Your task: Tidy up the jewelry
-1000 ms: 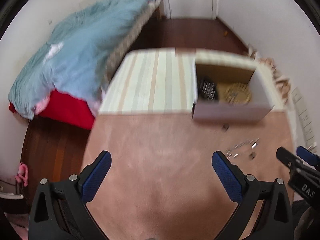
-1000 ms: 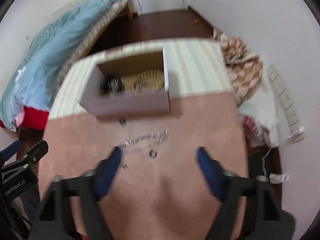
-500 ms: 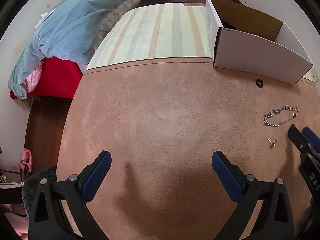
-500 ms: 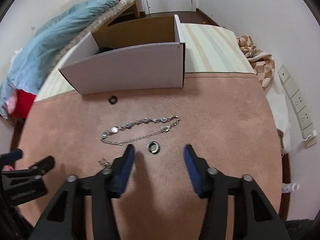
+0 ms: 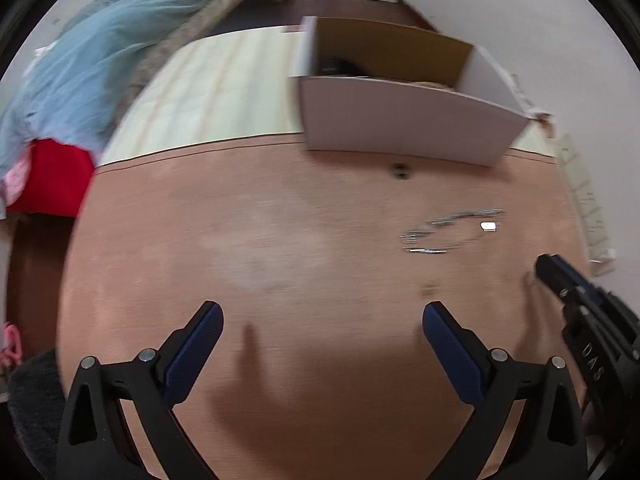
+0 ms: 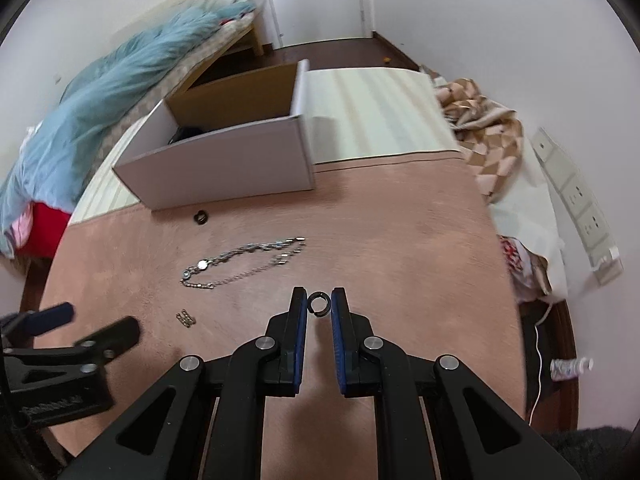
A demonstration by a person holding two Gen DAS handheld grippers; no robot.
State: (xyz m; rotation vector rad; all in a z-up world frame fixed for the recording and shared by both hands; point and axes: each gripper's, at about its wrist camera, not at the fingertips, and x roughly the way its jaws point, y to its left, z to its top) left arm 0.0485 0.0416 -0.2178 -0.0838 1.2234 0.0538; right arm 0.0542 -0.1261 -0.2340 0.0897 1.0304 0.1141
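Our right gripper (image 6: 319,304) fingers clench a dark ring (image 6: 319,303) between their tips. Our left gripper (image 5: 322,316) fingers stay spread apart. The bracelet (image 6: 244,261) lies ahead-left of the right fingers.

box contents: the box (image 6: 224,164) front wall hides most from me; only a dark shape shows inside.
chain: my left view smears the chain (image 5: 452,230) before the box.
gold piece: gold piece (image 6: 185,317) near the chain, too small to identify.
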